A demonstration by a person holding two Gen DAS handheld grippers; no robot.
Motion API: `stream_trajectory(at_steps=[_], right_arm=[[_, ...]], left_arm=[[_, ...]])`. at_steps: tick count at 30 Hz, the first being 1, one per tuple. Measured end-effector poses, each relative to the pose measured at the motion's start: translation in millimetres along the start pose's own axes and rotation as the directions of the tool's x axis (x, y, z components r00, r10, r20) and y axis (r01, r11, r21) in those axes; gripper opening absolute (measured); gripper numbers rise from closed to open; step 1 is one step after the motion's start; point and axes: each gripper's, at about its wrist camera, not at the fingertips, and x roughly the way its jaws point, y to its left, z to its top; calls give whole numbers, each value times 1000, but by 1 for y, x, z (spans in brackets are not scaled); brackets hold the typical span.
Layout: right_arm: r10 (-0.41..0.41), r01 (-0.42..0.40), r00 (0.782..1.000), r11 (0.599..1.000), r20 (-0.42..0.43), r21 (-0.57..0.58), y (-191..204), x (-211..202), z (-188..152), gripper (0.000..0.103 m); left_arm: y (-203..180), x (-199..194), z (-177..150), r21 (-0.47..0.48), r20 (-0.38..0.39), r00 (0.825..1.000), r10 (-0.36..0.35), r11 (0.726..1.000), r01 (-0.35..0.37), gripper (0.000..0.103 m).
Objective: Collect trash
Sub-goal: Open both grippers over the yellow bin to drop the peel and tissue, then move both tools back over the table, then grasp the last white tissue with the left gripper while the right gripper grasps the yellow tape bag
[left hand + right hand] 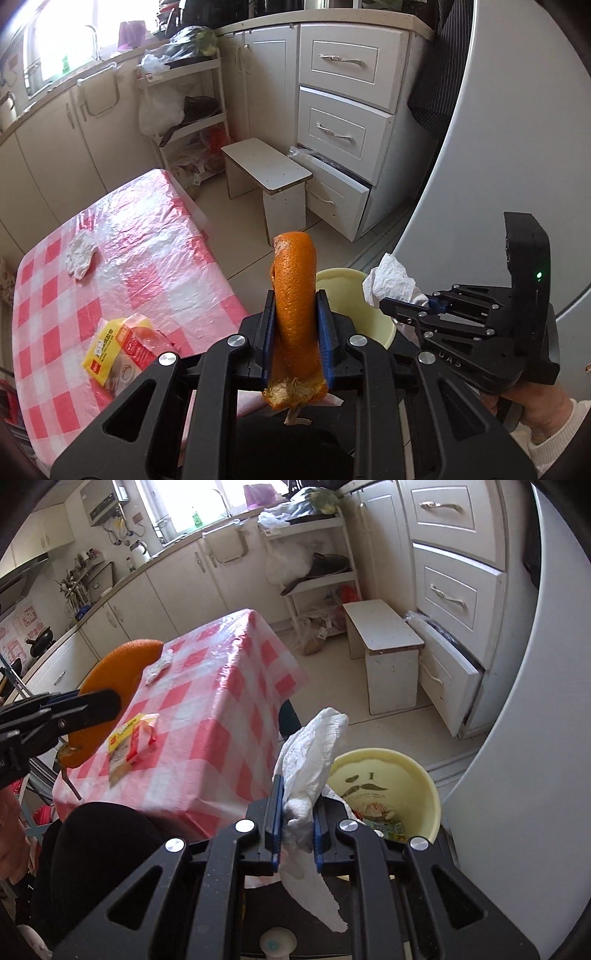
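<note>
While left tongs (295,332) pinch orange peel (295,291), right tongs (295,823) clamp tissue (314,746).

White stool (266,173) beside open bottom drawer (338,195) — shelf rack (184,92) behind, kettle (138,552) on counter.

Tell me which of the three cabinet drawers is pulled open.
The bottom white drawer of the stack, beside the small white stool. Its front juts out at an angle showing a dark gap above it, while the top drawer and middle drawer sit closed.
</note>
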Motion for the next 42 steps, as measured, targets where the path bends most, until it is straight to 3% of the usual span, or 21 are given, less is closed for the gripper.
stream_trajectory(at_steps=[4,8,9,11,14,17,20,24,28,31,34,38,42], right_arm=[[-27,28,999,1000,-31,14,-15,21,-5,15],[-80,85,992,995,-102,46,-37,60,-8,17],[-89,97,988,993,-129,60,-43,71,-10,20],[-108,122,980,989,-164,79,-52,84,-14,52],[-118,140,973,985,-197,99,-59,92,-25,55],[-120,145,973,983,-198,117,-60,85,-33,60],[-121,147,976,980,-181,135,-59,71,-38,63],[-116,136,984,979,-132,155,-55,50,-34,64],[-76,81,996,989,-43,127,-28,23,-14,73],[-24,23,1000,999,17,44,6,8,11,85],[47,-44,998,996,41,-74,51,0,38,95],[157,-171,985,951,-77,-256,125,26,65,96],[148,-215,972,872,-183,-440,207,63,54,96]], left_arm=[[-19,38,16,-3,-77,996,-42,999,42,20],[-30,100,32,-103,-210,971,-112,990,92,21],[-31,112,34,-117,-234,964,-122,988,96,21],[-36,136,35,-118,-285,951,-116,989,86,25],[-39,154,32,-112,-320,942,-97,992,64,36],[-34,150,31,-118,-302,950,-82,992,48,51],[-29,134,31,-112,-253,966,-52,993,24,57],[-11,86,36,-101,-119,993,-15,995,3,67],[37,36,41,-118,-2,996,86,989,-85,77],[92,7,38,-177,40,984,174,970,-165,81],[161,-12,27,-260,29,962,271,932,-254,84],[245,-17,8,-351,-35,942,335,878,-325,84],[303,-22,-13,-401,-75,932,354,846,-353,84]])
